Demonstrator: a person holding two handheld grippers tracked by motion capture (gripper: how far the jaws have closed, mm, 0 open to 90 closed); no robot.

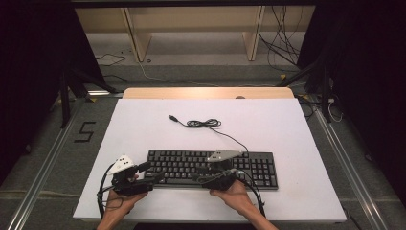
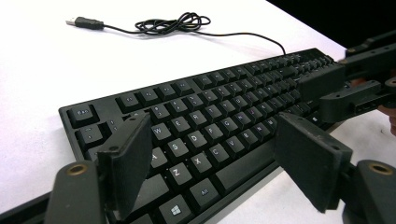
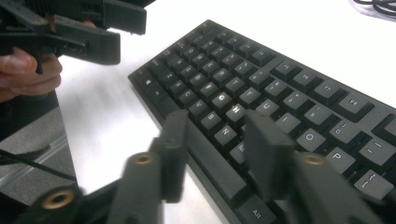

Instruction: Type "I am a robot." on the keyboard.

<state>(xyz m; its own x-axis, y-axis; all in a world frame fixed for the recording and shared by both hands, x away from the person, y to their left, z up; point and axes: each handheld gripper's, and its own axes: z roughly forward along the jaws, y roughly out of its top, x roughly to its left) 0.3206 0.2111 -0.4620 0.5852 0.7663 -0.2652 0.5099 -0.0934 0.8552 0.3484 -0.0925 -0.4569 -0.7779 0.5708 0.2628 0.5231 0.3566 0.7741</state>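
A black keyboard lies near the front edge of the white table top, also seen in the left gripper view and the right gripper view. Its cable is coiled behind it and ends in a loose USB plug. My left gripper hovers at the keyboard's left end, open, its jaws wide apart above the letter keys. My right gripper points left over the space bar area, open, its jaws blurred with nothing between them. Each gripper appears in the other's view.
The white table top has bare room behind and beside the keyboard. A wooden strip runs along its far edge. Beyond stand a wooden shelf frame and loose floor cables. Metal rails flank the table.
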